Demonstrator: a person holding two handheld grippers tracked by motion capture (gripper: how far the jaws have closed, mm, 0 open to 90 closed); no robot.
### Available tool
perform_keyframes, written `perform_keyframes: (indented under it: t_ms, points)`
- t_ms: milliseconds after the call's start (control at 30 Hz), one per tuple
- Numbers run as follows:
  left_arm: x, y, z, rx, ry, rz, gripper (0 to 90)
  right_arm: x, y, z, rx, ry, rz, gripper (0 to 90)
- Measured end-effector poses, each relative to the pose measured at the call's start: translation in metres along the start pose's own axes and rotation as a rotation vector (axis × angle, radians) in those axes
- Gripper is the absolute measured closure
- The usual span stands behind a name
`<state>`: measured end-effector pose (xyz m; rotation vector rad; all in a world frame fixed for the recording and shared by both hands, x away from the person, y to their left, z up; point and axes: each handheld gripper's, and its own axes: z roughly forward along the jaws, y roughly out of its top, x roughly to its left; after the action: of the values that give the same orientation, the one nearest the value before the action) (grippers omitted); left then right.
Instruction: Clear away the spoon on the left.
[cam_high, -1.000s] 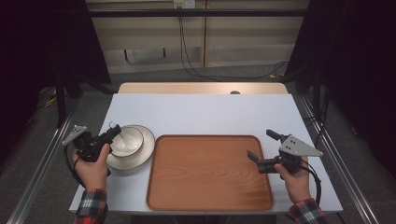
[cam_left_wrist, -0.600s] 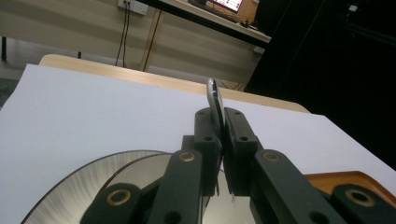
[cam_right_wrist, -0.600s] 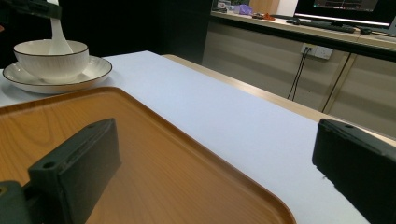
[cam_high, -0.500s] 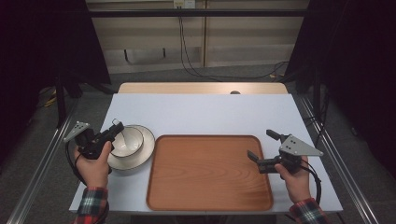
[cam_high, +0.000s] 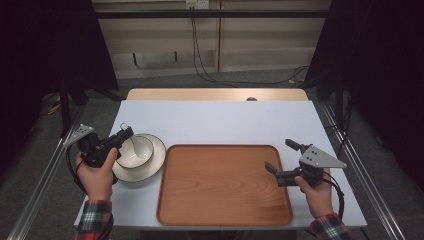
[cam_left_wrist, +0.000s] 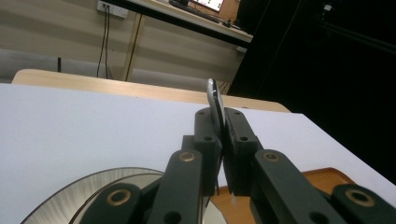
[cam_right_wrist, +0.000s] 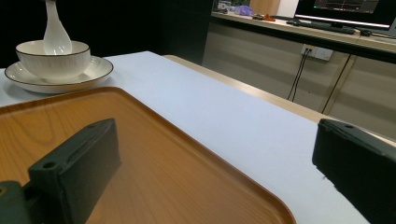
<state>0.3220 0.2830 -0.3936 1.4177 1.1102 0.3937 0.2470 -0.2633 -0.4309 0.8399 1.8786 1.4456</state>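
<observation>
While the right gripper (cam_high: 280, 159) waits near the tray's (cam_high: 225, 217) right edge with its jaws spread wide and nothing between them, the left gripper (cam_high: 122, 136) has lifted a little compared with a second ago, jaws clamped on the handle of the white spoon (cam_right_wrist: 56, 28). Its scoop seems to be still inside the bowl (cam_high: 142, 150) on the plate (cam_high: 156, 159), so the lift-out looks just begun.
</observation>
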Motion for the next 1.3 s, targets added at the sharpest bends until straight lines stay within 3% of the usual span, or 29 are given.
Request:
perform_keyframes:
  t_ms: [133, 333, 567, 667, 733, 967, 1133, 1167, 1300]
  points:
    - [-0.004, 0.006, -0.002, 0.0, -0.024, 0.024, 85.0, 0.001, 0.0, 0.0, 0.002, -0.008, -0.002, 0.3]
    - [-0.013, 0.01, -0.003, -0.012, -0.038, 0.036, 85.0, 0.001, 0.0, -0.001, -0.004, -0.006, 0.002, 0.3]
    - [-0.025, 0.014, -0.001, -0.05, -0.094, 0.042, 85.0, 0.001, 0.0, -0.002, -0.003, -0.005, -0.007, 0.3]
    - [-0.028, 0.015, -0.001, -0.051, -0.099, 0.052, 85.0, 0.001, 0.0, -0.002, -0.002, -0.007, -0.001, 0.3]
    - [-0.03, 0.016, -0.001, -0.042, -0.112, 0.066, 85.0, 0.001, 0.0, -0.003, -0.001, -0.002, -0.004, 0.3]
    - [-0.043, 0.017, 0.004, -0.05, -0.154, 0.053, 85.0, 0.003, 0.0, -0.002, -0.005, 0.004, 0.0, 0.3]
    - [-0.049, 0.015, 0.008, -0.022, -0.181, 0.084, 85.0, 0.003, -0.001, -0.002, -0.004, 0.005, 0.0, 0.3]
    - [-0.051, 0.015, 0.009, -0.028, -0.186, 0.07, 85.0, 0.003, -0.001, -0.002, -0.004, 0.005, 0.0, 0.3]
    - [-0.054, 0.012, 0.013, -0.005, -0.224, 0.079, 85.0, 0.003, 0.0, -0.002, -0.007, 0.009, -0.001, 0.3]
